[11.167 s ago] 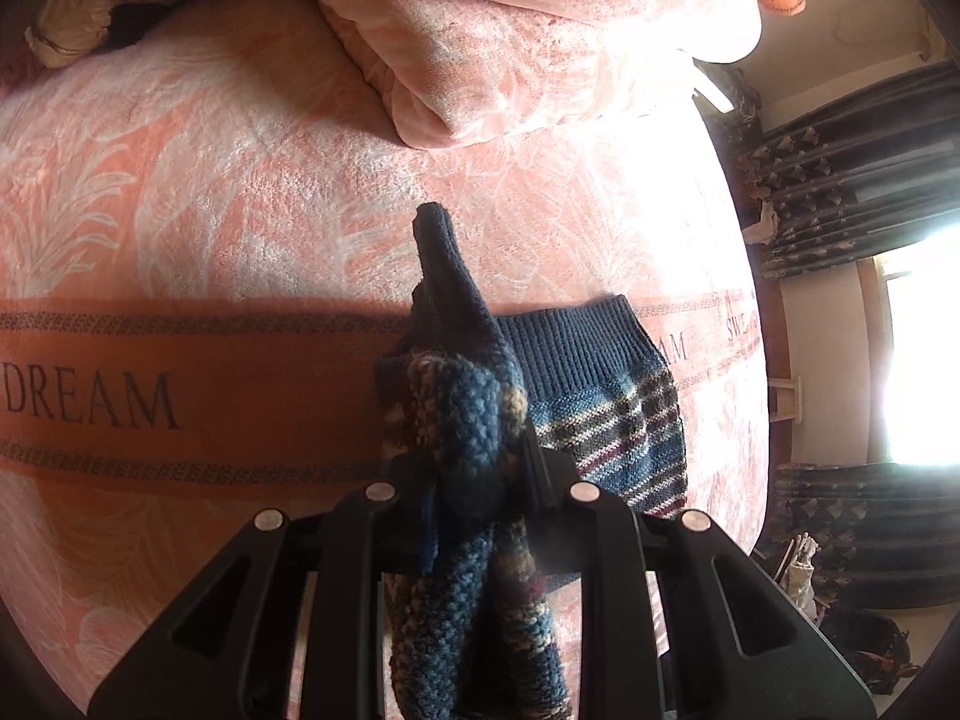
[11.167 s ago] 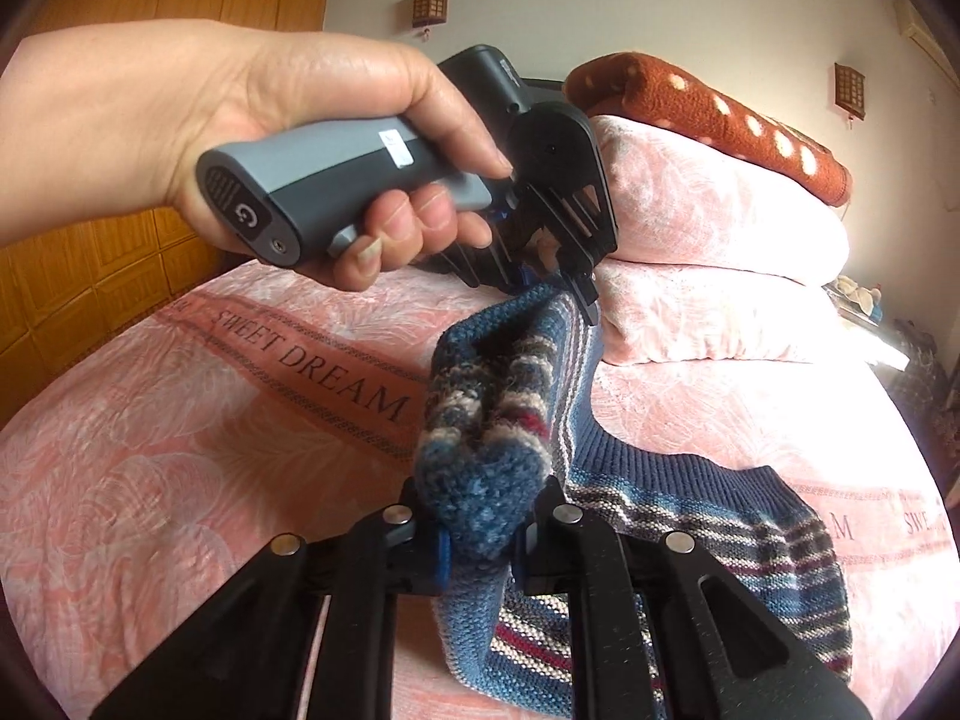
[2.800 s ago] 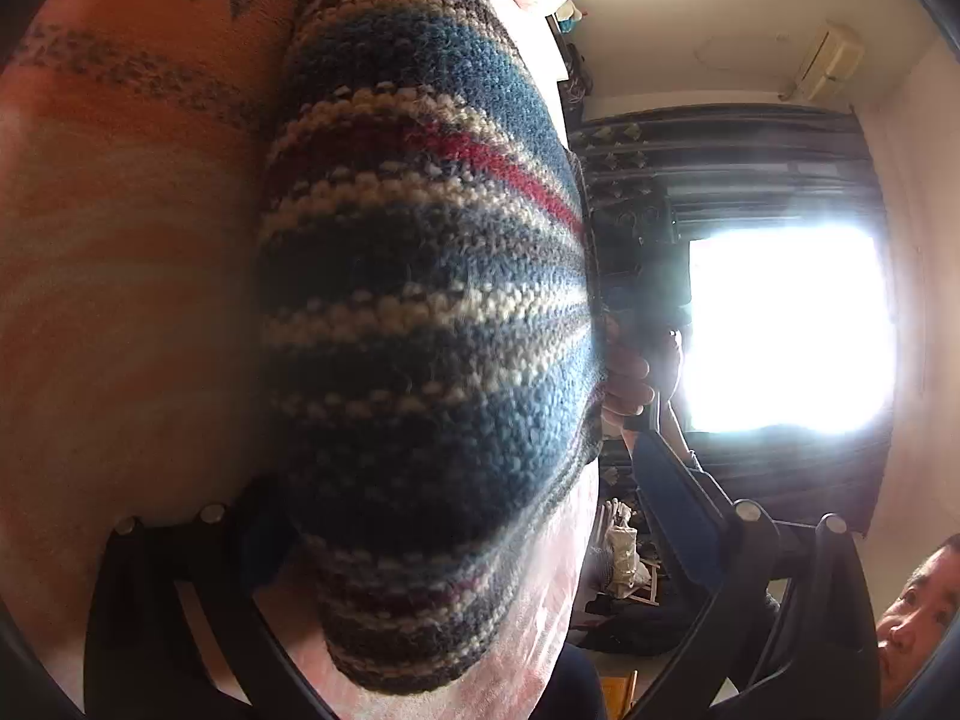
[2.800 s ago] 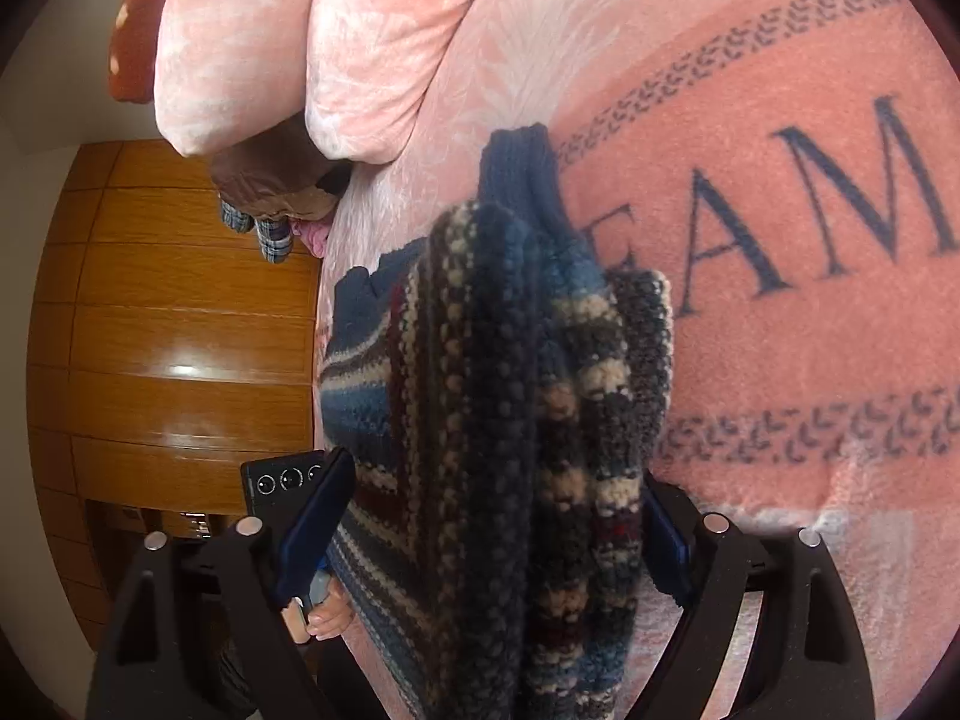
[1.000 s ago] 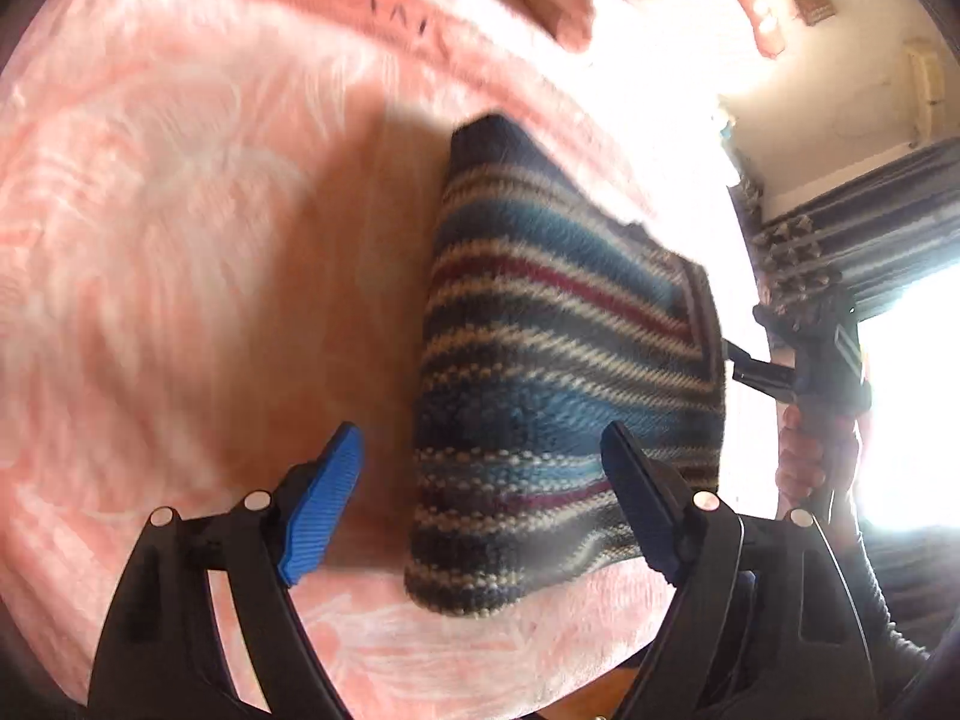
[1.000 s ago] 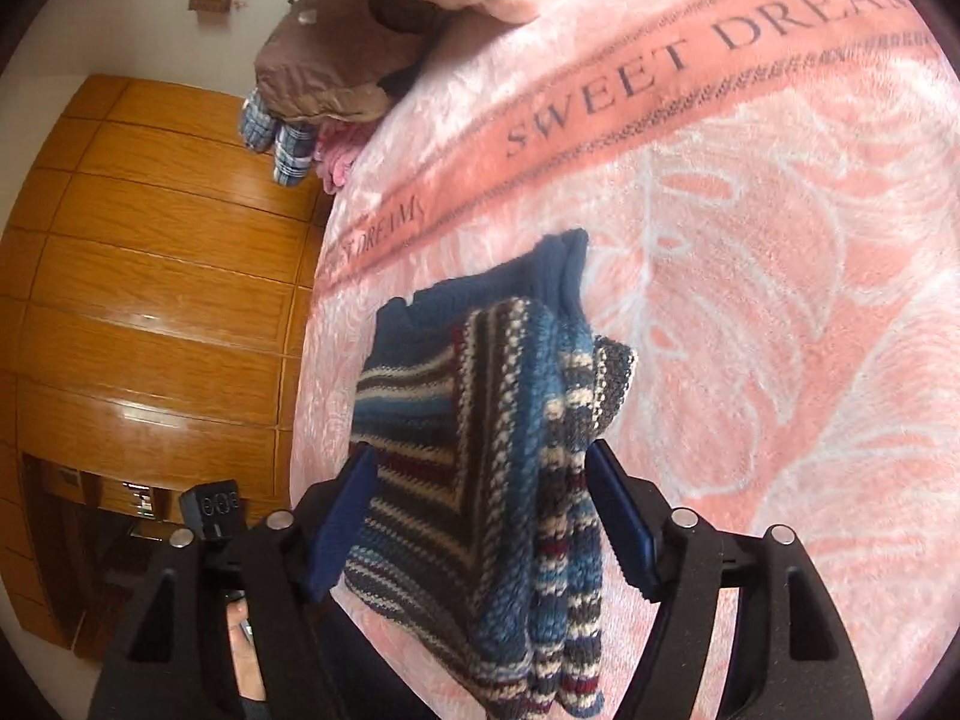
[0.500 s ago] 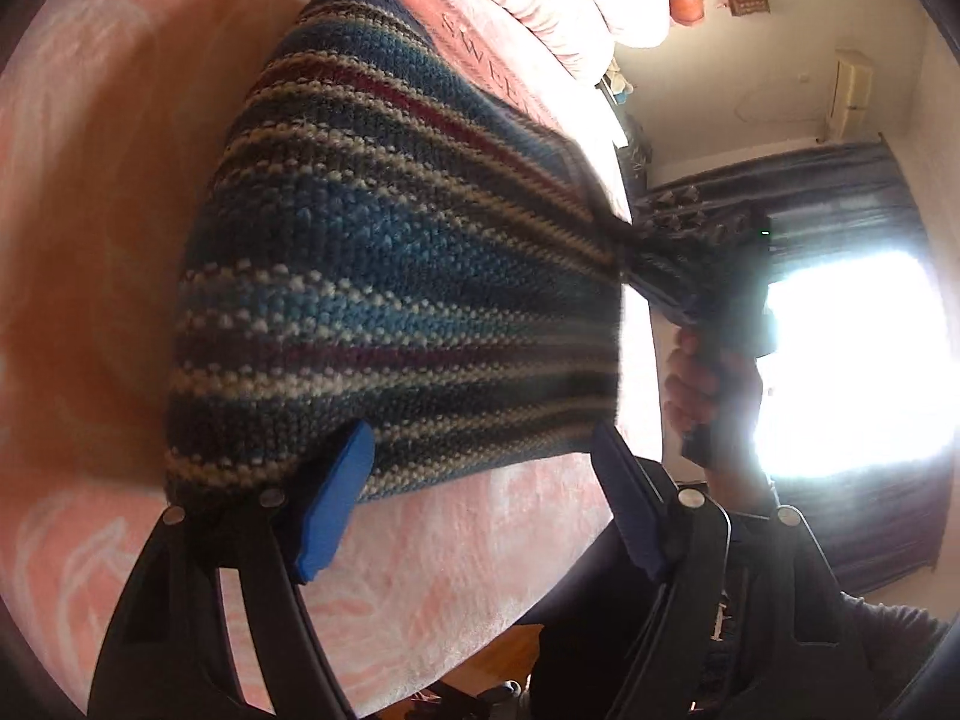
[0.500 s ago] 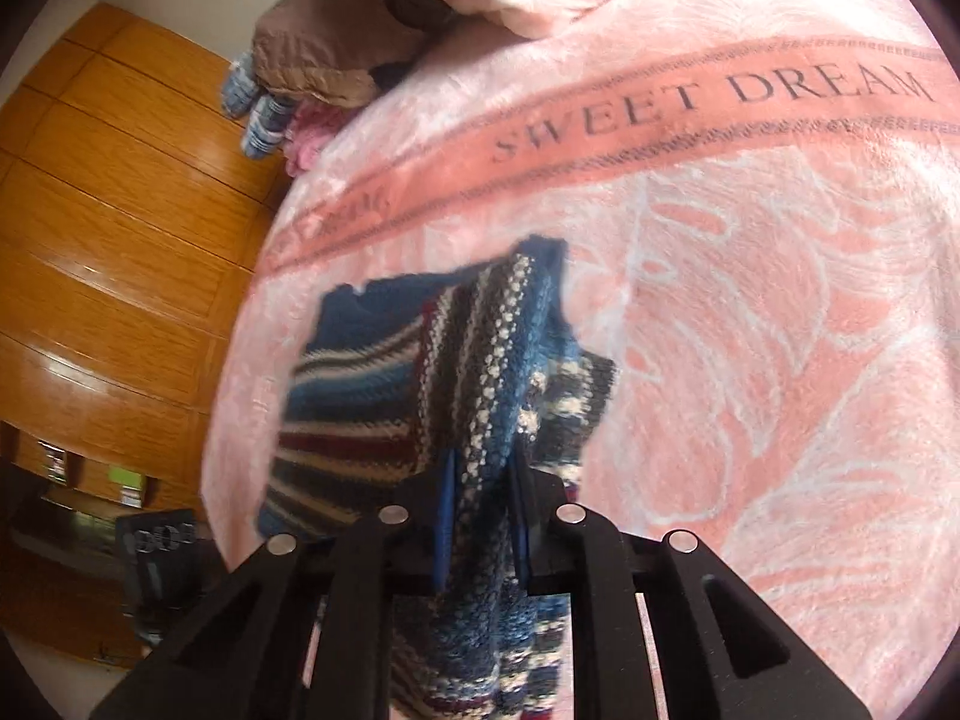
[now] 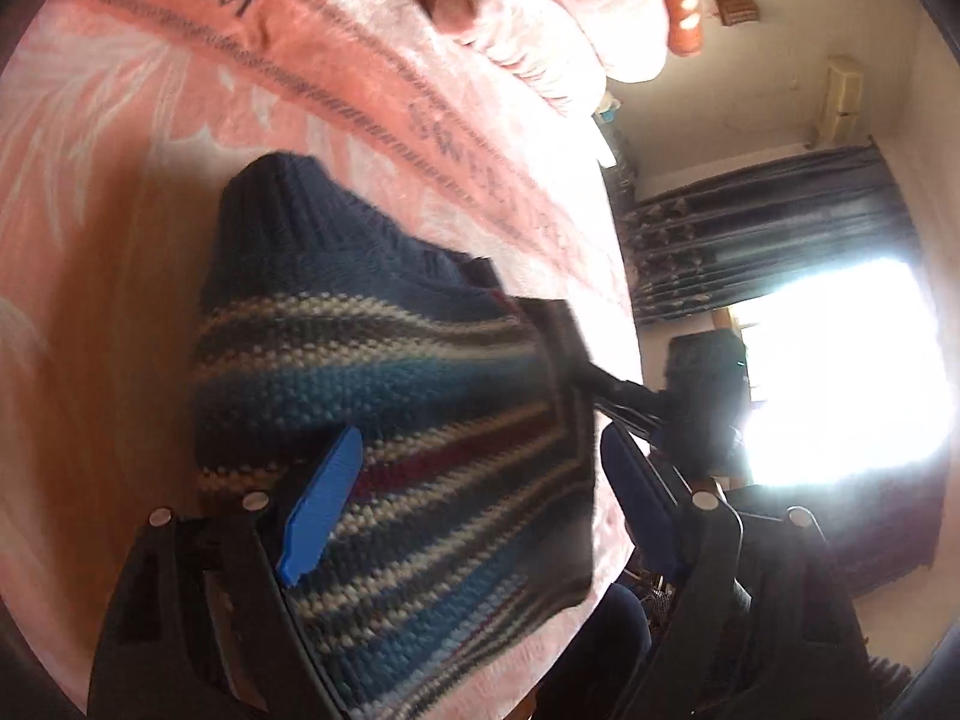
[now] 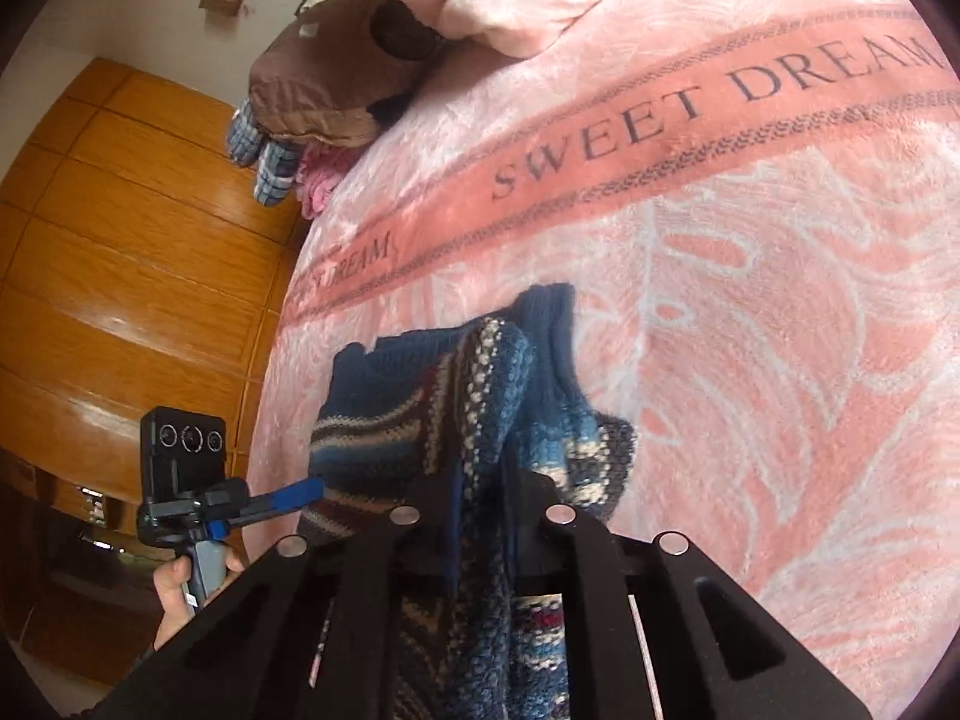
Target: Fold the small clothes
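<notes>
The right tool is clamped on a bunched fold of the striped knit sweater, which hangs from it over the pink bed blanket near the "SWEET DREAM" band. The left tool stands wide apart, its blue pads either side of the sweater's lower edge, not gripping it.

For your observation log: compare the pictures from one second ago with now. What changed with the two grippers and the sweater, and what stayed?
The right gripper closed its jaws on the sweater edge; a second ago they stood open around it. The left gripper stayed open, the sweater between its jaws. The sweater remains on the bed.
</notes>
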Available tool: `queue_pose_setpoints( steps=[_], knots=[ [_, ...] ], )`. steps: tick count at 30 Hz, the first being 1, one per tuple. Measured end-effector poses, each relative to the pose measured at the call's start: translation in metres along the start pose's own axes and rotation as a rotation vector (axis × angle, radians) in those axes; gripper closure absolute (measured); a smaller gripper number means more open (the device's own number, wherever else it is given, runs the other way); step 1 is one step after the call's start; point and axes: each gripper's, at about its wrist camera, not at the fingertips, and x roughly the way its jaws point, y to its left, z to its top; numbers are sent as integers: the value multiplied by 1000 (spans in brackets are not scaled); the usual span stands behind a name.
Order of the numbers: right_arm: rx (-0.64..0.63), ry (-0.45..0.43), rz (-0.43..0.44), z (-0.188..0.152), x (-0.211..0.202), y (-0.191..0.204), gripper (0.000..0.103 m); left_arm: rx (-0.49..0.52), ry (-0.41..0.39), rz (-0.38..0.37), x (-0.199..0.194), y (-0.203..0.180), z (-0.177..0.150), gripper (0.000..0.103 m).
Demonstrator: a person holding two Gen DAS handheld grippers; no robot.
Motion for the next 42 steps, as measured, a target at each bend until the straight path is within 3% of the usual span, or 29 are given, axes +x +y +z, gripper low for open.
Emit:
queue_pose_setpoints(
  steps=[2, 4, 6, 9, 11, 13, 15, 18, 21, 23, 25, 27, 30, 33, 35, 38, 40, 42],
  knots=[
    [23, 43, -67, -6, 17, -17, 92, 15, -13, 4, -1, -2, -4, 26],
    [35, 42, -38, -7, 13, -18, 90, 29, -17, 36, -13, -11, -13, 26],
    [47, 12, -14, -8, -6, -9, 80, 82, -33, 29, -22, -25, -16, 26],
    [-22, -13, 23, -23, -34, 17, 80, 155, -53, -22, -36, -45, -34, 25],
    [-83, 39, 41, -39, -31, 34, 80, 143, -31, -19, -30, -40, -42, 24],
    [-124, 108, -10, -54, -13, 36, 81, 105, 14, 47, -10, -23, -45, 25],
    [-194, 139, -155, -64, 7, 29, 103, 79, 15, 64, 0, -8, -48, 29],
    [-163, 132, -147, -65, 1, 28, 103, 56, 0, 61, -8, -19, -49, 29],
    [-212, 112, -115, -76, -22, 50, 98, 127, -31, 9, -29, -44, -67, 26],
    [-255, 121, -106, -93, -30, 60, 98, 159, -44, 34, -38, -47, -84, 24],
    [-287, 141, -174, -107, -23, 57, 103, 138, -30, 94, -31, -32, -94, 23],
    [-322, 145, -252, -116, -9, 44, 103, 109, -12, 80, -17, -16, -99, 25],
    [-272, 141, -238, -115, -13, 44, 103, 112, -29, 109, -14, -24, -102, 25],
    [-307, 97, -247, -123, -39, 66, 99, 141, -52, 81, -35, -46, -119, 24],
    [-333, 84, -255, -137, -53, 73, 99, 177, -72, 115, -45, -53, -135, 21],
    [-338, 113, -310, -158, -42, 64, 99, 161, -49, 246, -31, -34, -145, 19],
    [-301, 150, -358, -164, -22, 44, 102, 117, -11, 265, -14, -11, -147, 20],
    [-282, 128, -364, -168, -24, 37, 102, 97, -31, 266, -11, -6, -147, 20]
  ],
)
